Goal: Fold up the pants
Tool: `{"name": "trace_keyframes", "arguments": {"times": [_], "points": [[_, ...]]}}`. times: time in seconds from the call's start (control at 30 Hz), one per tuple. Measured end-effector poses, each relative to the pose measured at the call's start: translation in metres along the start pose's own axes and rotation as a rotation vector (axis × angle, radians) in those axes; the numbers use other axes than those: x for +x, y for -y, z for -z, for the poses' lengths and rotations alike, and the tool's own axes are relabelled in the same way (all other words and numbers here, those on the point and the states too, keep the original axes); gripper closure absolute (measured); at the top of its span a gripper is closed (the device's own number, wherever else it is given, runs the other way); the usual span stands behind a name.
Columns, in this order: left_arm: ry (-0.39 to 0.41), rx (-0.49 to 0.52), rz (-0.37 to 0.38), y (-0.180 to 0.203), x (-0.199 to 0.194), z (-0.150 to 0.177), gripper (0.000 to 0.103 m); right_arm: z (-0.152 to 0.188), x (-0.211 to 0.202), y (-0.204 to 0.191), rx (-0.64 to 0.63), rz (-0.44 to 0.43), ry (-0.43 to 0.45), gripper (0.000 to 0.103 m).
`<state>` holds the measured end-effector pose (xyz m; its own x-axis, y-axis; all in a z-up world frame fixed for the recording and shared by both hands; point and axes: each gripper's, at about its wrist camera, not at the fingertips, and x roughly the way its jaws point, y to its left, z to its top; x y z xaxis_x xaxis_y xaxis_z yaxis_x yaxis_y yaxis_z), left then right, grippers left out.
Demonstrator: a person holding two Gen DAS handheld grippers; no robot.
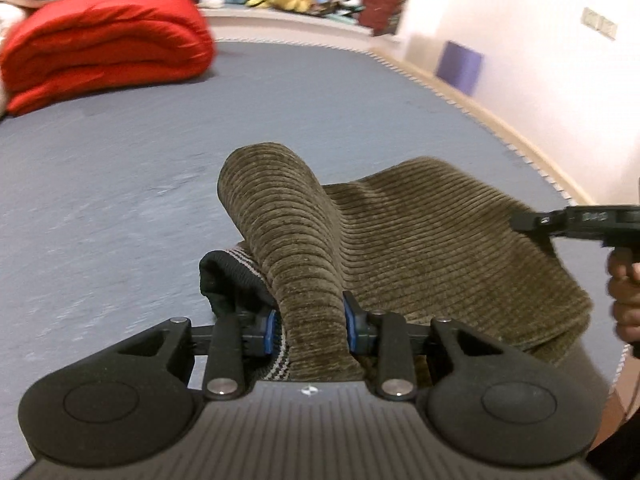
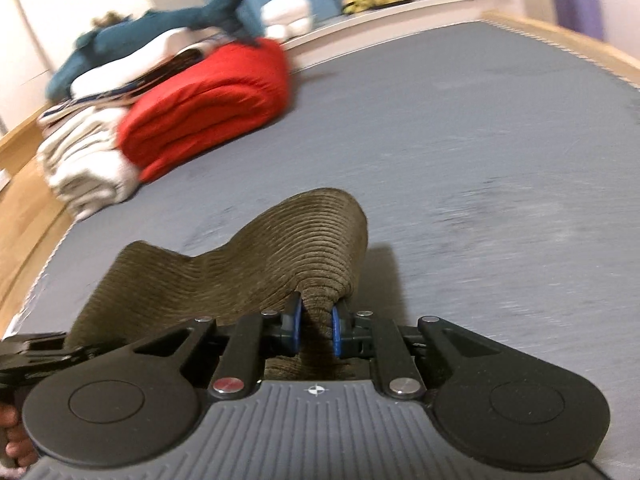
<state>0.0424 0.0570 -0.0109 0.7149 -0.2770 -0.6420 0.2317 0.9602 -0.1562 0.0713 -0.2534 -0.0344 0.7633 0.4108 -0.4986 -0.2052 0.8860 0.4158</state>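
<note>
Both grippers, left (image 1: 310, 326) and right (image 2: 316, 332), pinch the pants (image 1: 420, 240) between near-closed fingers mid-fold; next we carry this edge forward together, level

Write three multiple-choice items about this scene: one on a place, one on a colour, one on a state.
1. Where does the folded red blanket lie?
A. on the grey bed surface
B. on the wooden floor
C. on the window ledge

2. What colour are the pants?
A. white
B. olive brown
C. blue

3. How is the right gripper?
A. wide open and empty
B. out of view
C. shut on the pants

Answers: 1 A, the blanket rests on the grey surface; 2 B, the corduroy is olive brown; 3 C, its fingers pinch a fabric fold.
</note>
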Motion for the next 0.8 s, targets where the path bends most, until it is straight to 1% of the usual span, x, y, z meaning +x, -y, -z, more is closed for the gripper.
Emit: {"name": "trace_keyframes", "arguments": {"times": [0.03,0.07,0.1,0.17,0.2,0.23,0.27,0.3,0.33,0.37,0.4,0.43,0.47,0.5,0.53,0.57,0.6,0.63,0.67,0.7,0.73,0.77,0.8], "points": [[-0.01,-0.001,0.021,0.002,0.005,0.0,0.064,-0.001,-0.001,0.01,0.014,0.018,0.009,0.088],[-0.032,0.003,0.027,0.004,0.01,0.001,0.059,0.0,-0.002,0.019,0.022,0.036,0.015,0.088],[-0.048,0.004,0.015,0.003,0.013,0.004,0.058,0.002,-0.001,0.026,0.02,0.057,0.015,0.087],[-0.062,-0.019,0.001,-0.002,0.012,0.005,0.054,0.008,0.007,0.031,-0.008,0.114,-0.018,0.081],[-0.05,-0.023,-0.004,-0.003,0.007,0.005,0.054,0.01,0.01,0.031,-0.033,0.136,-0.035,0.081],[-0.023,-0.003,-0.029,-0.003,0.001,0.002,0.052,0.012,0.008,0.029,-0.069,0.168,-0.024,0.08],[0.018,0.037,-0.075,0.001,-0.009,0.003,0.048,0.012,0.007,0.019,-0.118,0.209,0.006,0.077],[0.061,0.082,-0.116,0.003,-0.022,0.004,0.047,0.013,0.003,0.012,-0.169,0.229,0.027,0.073],[0.094,0.117,-0.134,0.004,-0.03,0.005,0.047,0.014,-0.001,0.005,-0.205,0.223,0.043,0.066],[0.121,0.138,-0.112,0.007,-0.039,0.005,0.049,0.015,-0.006,0.0,-0.237,0.195,0.055,0.063],[0.131,0.147,-0.054,0.008,-0.044,0.006,0.052,0.019,-0.009,-0.007,-0.265,0.158,0.057,0.063],[0.121,0.165,0.041,0.012,-0.049,0.008,0.059,0.024,-0.011,-0.015,-0.299,0.11,0.051,0.063],[0.103,0.198,0.107,0.016,-0.05,0.011,0.062,0.031,-0.012,-0.023,-0.336,0.057,0.038,0.063],[0.081,0.254,0.153,0.023,-0.05,0.015,0.063,0.039,-0.012,-0.031,-0.368,0.003,0.021,0.063],[0.049,0.336,0.171,0.031,-0.047,0.023,0.067,0.047,-0.01,-0.04,-0.407,-0.053,-0.001,0.064],[-0.003,0.412,0.173,0.039,-0.039,0.031,0.069,0.056,-0.006,-0.05,-0.457,-0.098,-0.027,0.065],[-0.07,0.471,0.175,0.043,-0.029,0.041,0.07,0.065,-0.003,-0.057,-0.512,-0.118,-0.049,0.065],[-0.134,0.509,0.174,0.045,-0.018,0.05,0.072,0.075,0.002,-0.064,-0.574,-0.119,-0.074,0.065],[-0.194,0.539,0.182,0.044,-0.009,0.058,0.072,0.083,0.007,-0.069,-0.632,-0.109,-0.102,0.065],[-0.234,0.571,0.199,0.043,-0.004,0.064,0.072,0.092,0.012,-0.071,-0.685,-0.107,-0.137,0.065],[-0.247,0.598,0.222,0.042,-0.002,0.065,0.072,0.099,0.015,-0.072,-0.721,-0.119,-0.164,0.064],[-0.263,0.597,0.246,0.04,-0.002,0.063,0.072,0.104,0.015,-0.073,-0.75,-0.14,-0.185,0.065],[-0.262,0.583,0.254,0.038,-0.003,0.058,0.07,0.106,0.014,-0.074,-0.779,-0.157,-0.196,0.066]]}}
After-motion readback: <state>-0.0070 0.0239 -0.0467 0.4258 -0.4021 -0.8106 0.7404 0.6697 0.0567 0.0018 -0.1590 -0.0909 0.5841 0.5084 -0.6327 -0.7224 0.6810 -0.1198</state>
